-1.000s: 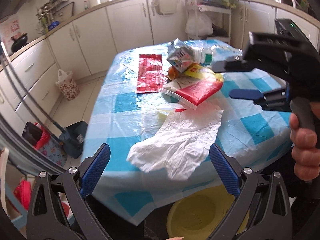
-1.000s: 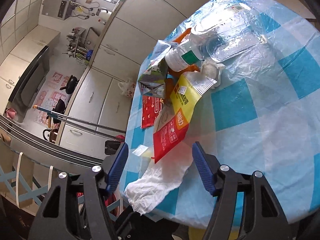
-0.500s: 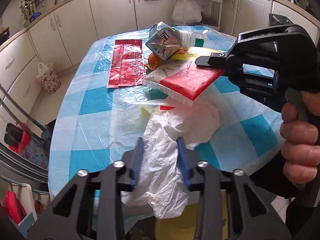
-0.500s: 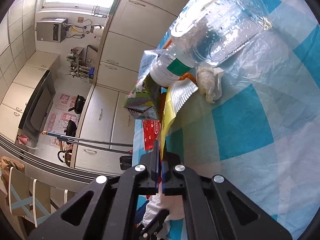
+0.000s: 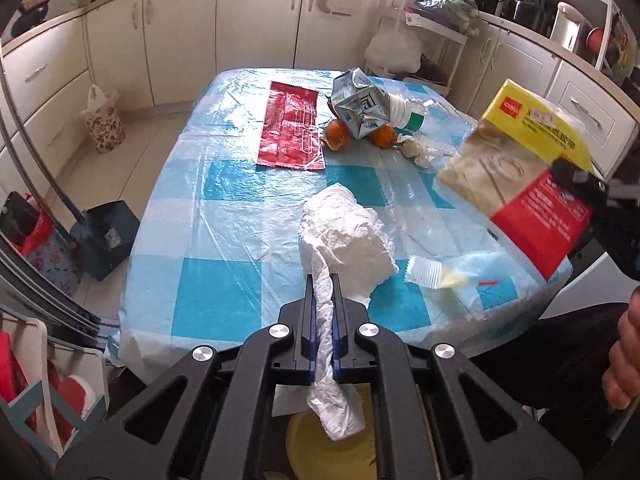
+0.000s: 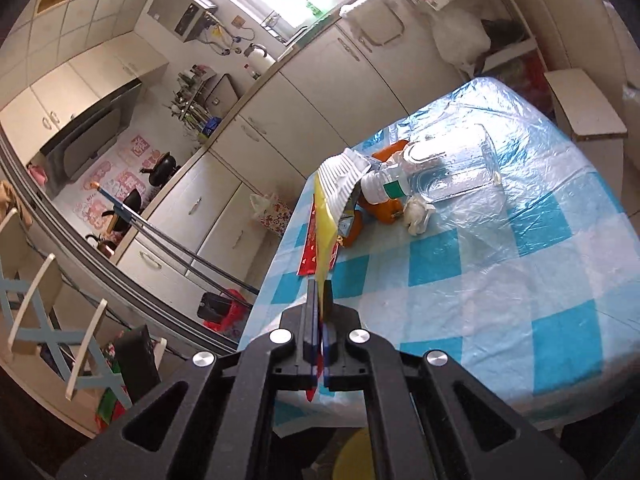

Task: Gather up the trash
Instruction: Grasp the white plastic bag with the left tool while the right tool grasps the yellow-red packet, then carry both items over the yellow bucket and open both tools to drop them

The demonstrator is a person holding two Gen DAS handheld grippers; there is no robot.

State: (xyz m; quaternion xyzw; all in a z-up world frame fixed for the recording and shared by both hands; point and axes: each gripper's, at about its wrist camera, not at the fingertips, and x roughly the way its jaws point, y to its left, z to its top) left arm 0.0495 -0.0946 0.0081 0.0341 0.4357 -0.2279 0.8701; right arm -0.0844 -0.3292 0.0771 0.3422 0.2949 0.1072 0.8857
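Observation:
My left gripper [image 5: 323, 286] is shut on a crumpled white plastic bag [image 5: 346, 236], whose bulk rests on the checked tablecloth [image 5: 224, 184] while its tail hangs down below the jaws. My right gripper [image 6: 319, 286] is shut on a yellow and red snack packet [image 6: 325, 224], held edge-on above the table; the packet also shows in the left wrist view [image 5: 528, 160] at the right, lifted off the table. A yellow bin [image 5: 320, 452] sits below the table's near edge.
On the table lie a red wrapper [image 5: 290, 130], a crushed carton [image 5: 360, 106], orange peels [image 5: 338, 136], a clear bottle [image 6: 436, 172], a crumpled tissue [image 6: 416, 214] and a small clear wrapper [image 5: 436, 272]. A dustpan [image 5: 104, 236] stands on the floor at left.
Both grippers went from open to shut. The left one closed on the white bag and bunched it up. The right one closed on the snack packet and lifted it to the right.

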